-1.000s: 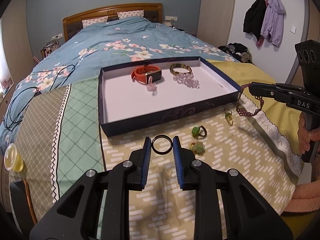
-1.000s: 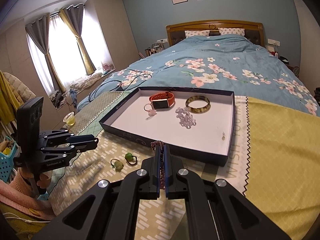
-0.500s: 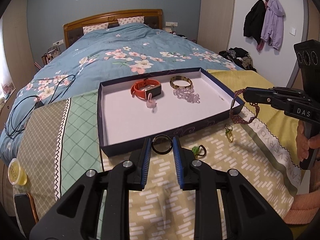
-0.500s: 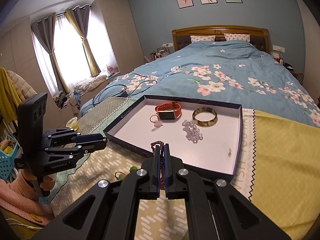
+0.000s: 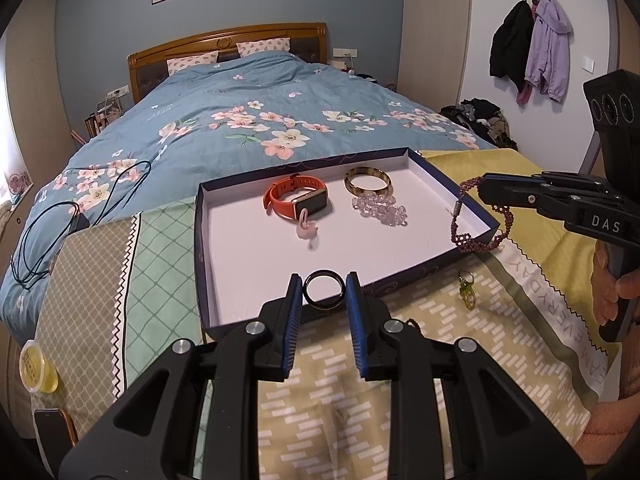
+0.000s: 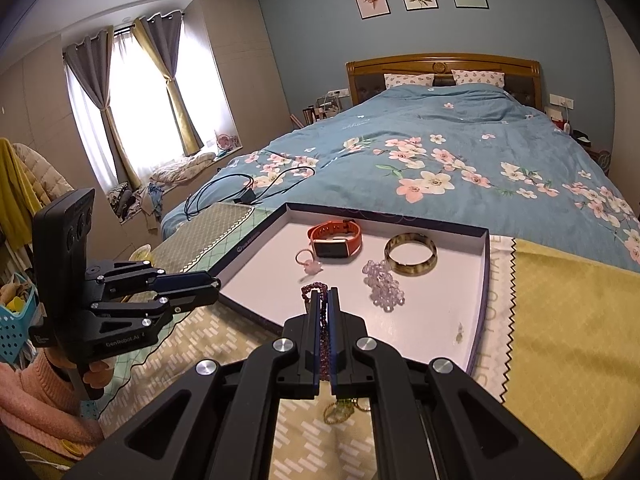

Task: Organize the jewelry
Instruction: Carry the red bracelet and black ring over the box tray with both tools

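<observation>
Jewelry is split between a shallow navy tray (image 5: 208, 240) on the bed and the blanket beside it. Inside the tray lie an orange watch (image 5: 296, 200), a tortoiseshell bangle (image 5: 368, 181), a clear bead bracelet (image 5: 380, 210) and a pink ring (image 5: 306, 228). Left gripper (image 5: 324, 300) fingers pinch a black ring (image 5: 324, 292) over the tray's near edge. Right gripper (image 6: 325, 312) fingers are closed on a purple beaded bracelet (image 5: 476, 240) hanging at the tray's right edge. A green ring (image 5: 467, 294) lies on the blanket, near right.

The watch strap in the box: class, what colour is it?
Orange-red. The watch strap shows best in the left wrist view, inside the box.
</observation>
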{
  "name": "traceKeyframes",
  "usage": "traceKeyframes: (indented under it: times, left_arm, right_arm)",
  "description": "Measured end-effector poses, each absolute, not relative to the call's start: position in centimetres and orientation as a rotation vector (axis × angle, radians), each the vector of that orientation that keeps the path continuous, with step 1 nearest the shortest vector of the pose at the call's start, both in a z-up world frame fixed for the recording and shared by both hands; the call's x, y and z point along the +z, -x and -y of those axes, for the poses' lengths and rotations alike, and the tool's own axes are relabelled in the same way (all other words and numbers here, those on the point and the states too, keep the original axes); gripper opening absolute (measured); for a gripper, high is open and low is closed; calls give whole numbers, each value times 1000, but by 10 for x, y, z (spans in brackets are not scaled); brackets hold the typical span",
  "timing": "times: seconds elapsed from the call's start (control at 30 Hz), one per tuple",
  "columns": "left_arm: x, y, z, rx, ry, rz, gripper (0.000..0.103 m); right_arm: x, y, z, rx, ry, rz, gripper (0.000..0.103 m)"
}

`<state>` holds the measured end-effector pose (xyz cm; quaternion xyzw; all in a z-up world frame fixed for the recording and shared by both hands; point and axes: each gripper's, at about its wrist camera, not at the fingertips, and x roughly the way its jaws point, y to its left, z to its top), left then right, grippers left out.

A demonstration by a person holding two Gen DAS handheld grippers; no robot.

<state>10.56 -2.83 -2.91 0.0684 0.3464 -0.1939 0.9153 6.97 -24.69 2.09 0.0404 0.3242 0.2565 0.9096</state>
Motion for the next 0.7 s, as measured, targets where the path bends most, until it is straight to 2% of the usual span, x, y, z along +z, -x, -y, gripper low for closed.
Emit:
traceKeyframes:
  times: [0.7]
  left_arm:
    - [-26, -127, 39, -390, -165, -698, 22]
  right_arm:
    - [20, -91, 241, 531, -86, -683, 2]
